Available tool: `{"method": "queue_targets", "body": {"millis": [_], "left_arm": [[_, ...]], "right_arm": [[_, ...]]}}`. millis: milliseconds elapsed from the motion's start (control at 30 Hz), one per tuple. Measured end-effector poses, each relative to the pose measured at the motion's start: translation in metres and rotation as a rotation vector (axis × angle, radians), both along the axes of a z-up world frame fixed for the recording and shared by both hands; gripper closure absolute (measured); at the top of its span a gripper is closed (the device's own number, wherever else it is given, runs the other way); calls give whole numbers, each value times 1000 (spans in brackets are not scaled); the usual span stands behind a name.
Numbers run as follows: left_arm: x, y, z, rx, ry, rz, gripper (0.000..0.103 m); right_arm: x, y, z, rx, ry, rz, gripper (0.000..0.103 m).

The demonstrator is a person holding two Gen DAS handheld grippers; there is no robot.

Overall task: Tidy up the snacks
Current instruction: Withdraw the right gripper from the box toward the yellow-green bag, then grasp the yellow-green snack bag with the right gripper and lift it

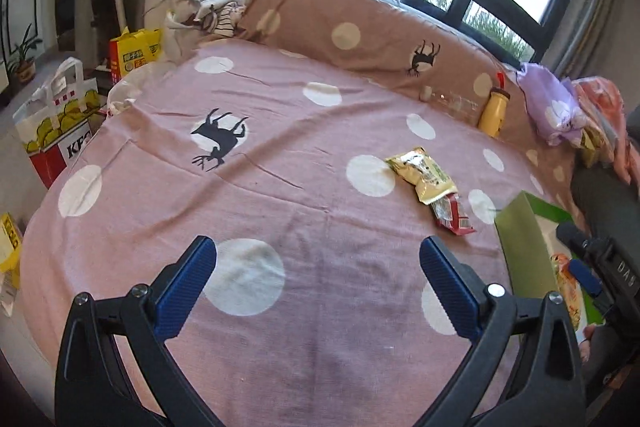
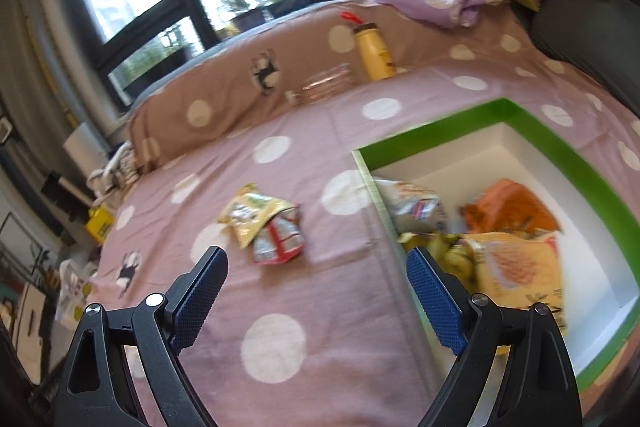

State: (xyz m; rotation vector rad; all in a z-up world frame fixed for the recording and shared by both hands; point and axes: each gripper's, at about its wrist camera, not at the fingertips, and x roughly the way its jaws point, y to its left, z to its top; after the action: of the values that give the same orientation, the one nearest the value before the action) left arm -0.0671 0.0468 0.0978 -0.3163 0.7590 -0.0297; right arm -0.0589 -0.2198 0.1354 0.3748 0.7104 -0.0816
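Note:
A yellow snack packet [image 1: 420,175] lies on the pink dotted bedspread [image 1: 280,195], partly over a red-and-white packet [image 1: 452,215]. Both sit ahead and to the right of my left gripper [image 1: 316,247], which is open and empty above the cloth. The right wrist view shows the same yellow packet [image 2: 256,211] and red-and-white packet [image 2: 280,241] just beyond my right gripper [image 2: 316,255], also open with nothing between its fingers. To its right stands a green-rimmed white box [image 2: 440,125] holding an orange packet [image 2: 508,207], a yellow-orange packet [image 2: 516,267] and a grey one [image 2: 416,211].
A yellow bottle [image 1: 494,111] and a clear bottle [image 1: 452,101] rest against the brown dotted bolster [image 1: 360,27] at the back. A purple cloth bundle [image 1: 548,99] lies far right. Past the bed's left edge stand a KFC bag [image 1: 60,131] and a yellow bag [image 1: 136,51].

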Motion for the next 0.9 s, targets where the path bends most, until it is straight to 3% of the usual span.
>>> {"method": "queue_targets", "body": {"millis": [133,300,433,533,733,900], "left_arm": [[0,22,-2,-53,17,34,1],[5,44,-5,-81,42,81,1],[12,52,-13,-98,88,95,1],[14,53,-16,-101,105,80,1],[18,55,-19,-115,129,82,1],[20,51,-19,-109,131,59,1]], "right_arm": [[5,18,-3,18,33,66,12],[32,39,-6,150,138,140,12],[67,58,-7,139,204,151,12],[118,76,-13,61,280,218,12],[195,100,-43,-225,430,312,12],[221,94,-73,-231,493,326,12]]}}
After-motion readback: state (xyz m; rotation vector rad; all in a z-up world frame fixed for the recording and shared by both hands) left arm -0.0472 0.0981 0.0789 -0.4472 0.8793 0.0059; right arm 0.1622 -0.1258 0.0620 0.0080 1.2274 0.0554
